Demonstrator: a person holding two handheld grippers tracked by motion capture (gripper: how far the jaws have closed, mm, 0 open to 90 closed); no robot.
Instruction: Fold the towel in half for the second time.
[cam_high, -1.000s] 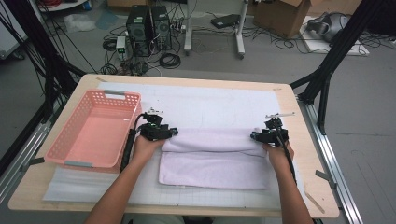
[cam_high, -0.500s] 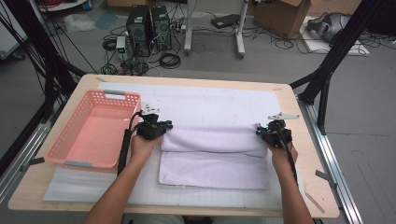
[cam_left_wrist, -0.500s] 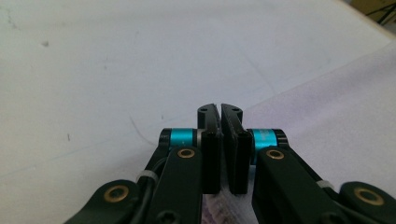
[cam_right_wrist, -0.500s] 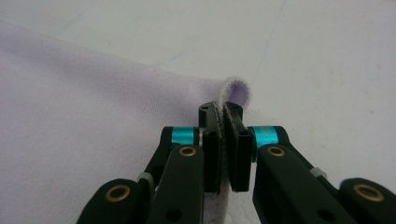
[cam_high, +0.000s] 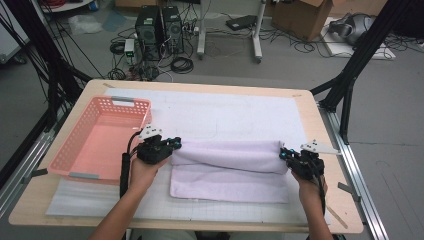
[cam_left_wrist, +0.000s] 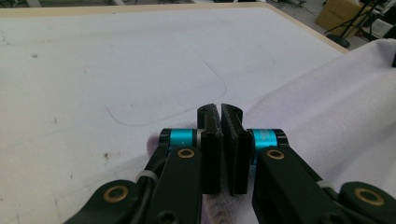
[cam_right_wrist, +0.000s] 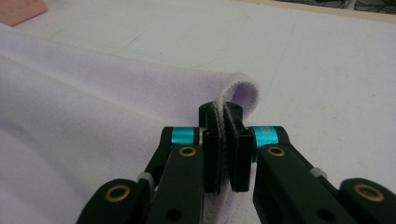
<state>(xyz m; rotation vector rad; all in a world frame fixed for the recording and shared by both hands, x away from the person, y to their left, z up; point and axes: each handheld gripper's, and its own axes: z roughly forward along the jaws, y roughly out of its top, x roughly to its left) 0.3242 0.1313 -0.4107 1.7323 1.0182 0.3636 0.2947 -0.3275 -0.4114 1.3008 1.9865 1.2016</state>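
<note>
A pale lilac towel (cam_high: 225, 172) lies folded on the white mat (cam_high: 225, 112), its far edge lifted and rolled back toward the person. My left gripper (cam_high: 175, 145) is shut on the towel's left far corner; in the left gripper view the jaws (cam_left_wrist: 220, 111) stand pressed together with cloth (cam_left_wrist: 327, 102) under and beside them. My right gripper (cam_high: 282, 154) is shut on the right far corner. In the right gripper view the towel's hem (cam_right_wrist: 238, 93) curls up out of the closed jaws (cam_right_wrist: 220, 111).
A pink plastic basket (cam_high: 131, 102) stands empty at the left of the table, close beside the left hand. Black frame posts rise at both table sides. Computers, cables and boxes sit on the floor beyond the far edge.
Both grippers have closed on the towel's far edge, lifted it and drawn it toward the person, so the far part now rolls over the near part.
</note>
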